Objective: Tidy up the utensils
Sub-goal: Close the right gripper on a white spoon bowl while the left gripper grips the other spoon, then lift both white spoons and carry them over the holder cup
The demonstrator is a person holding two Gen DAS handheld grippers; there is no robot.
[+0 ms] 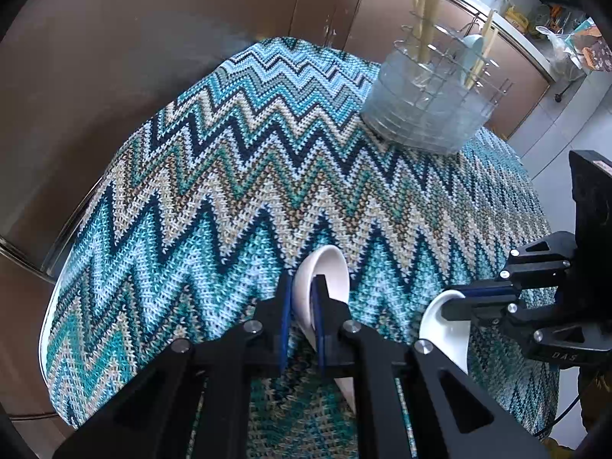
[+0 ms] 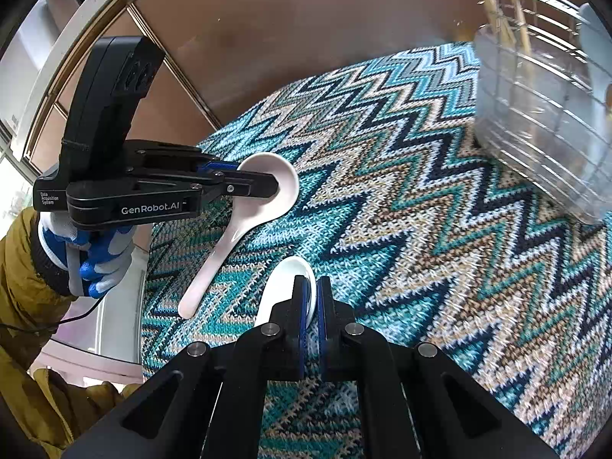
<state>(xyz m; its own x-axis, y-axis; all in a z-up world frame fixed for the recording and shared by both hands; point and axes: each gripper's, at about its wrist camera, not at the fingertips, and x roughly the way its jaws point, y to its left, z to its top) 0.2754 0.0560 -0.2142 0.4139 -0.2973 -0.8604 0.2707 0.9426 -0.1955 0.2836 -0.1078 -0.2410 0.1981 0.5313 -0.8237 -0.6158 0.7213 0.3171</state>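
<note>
Zigzag-knit tablecloth (image 1: 229, 176) beside brown panelled wall (image 1: 134, 38).

"GenRobot.AI" and "Data Acquisition System" on left gripper (image 2: 273, 185) body; "DAS" on right gripper (image 1: 445, 311)

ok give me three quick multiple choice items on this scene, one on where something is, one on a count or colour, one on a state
1. Where does the wire utensil holder stand?
A. on the zigzag cloth, at its far side
B. on the floor
C. in the left gripper

2. How many white spoons lie near the grippers?
A. one
B. two
C. four

3. What is the left gripper doing?
A. hanging open above the cloth
B. shut on a chopstick
C. shut on the bowl of a white spoon

Answers: 1 A, the holder rests on the zigzag cloth beyond both grippers. 2 B, the left spoon and the right spoon both show. 3 C, its pads pinch the left spoon's bowl rim, as the right gripper does its own.
</note>
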